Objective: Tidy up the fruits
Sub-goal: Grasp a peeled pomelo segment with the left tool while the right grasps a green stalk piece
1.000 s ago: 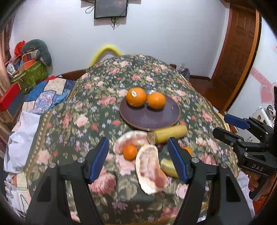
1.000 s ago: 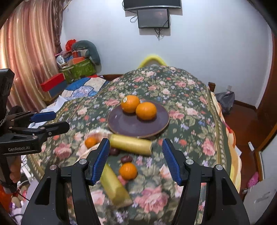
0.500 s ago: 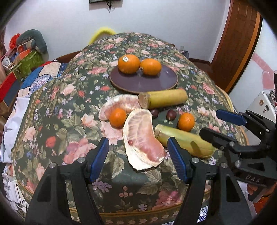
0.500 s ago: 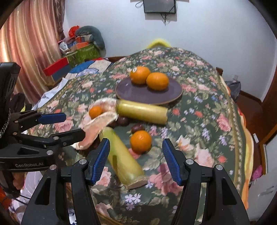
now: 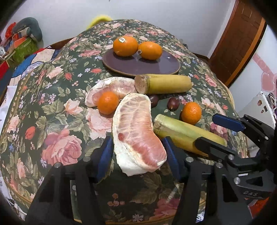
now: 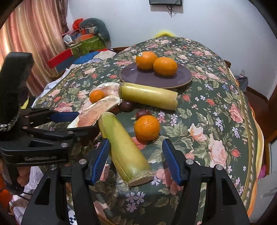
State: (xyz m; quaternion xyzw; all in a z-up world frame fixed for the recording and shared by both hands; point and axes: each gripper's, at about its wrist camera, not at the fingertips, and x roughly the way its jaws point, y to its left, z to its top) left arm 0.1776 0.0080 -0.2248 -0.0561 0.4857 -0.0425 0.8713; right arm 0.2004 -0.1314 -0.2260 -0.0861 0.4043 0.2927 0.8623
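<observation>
Straddling the pomelo wedge (image 5: 138,136), the wide-open, empty left gripper (image 5: 137,154) sat nearest; its long axis ran straight ahead between the fingers.

White walls (image 6: 216,26); wooden door (image 5: 242,39) at right; pink curtain (image 6: 34,34) at left; wall-mounted screen (image 6: 165,2); floral-clothed bench (image 6: 216,107).
</observation>
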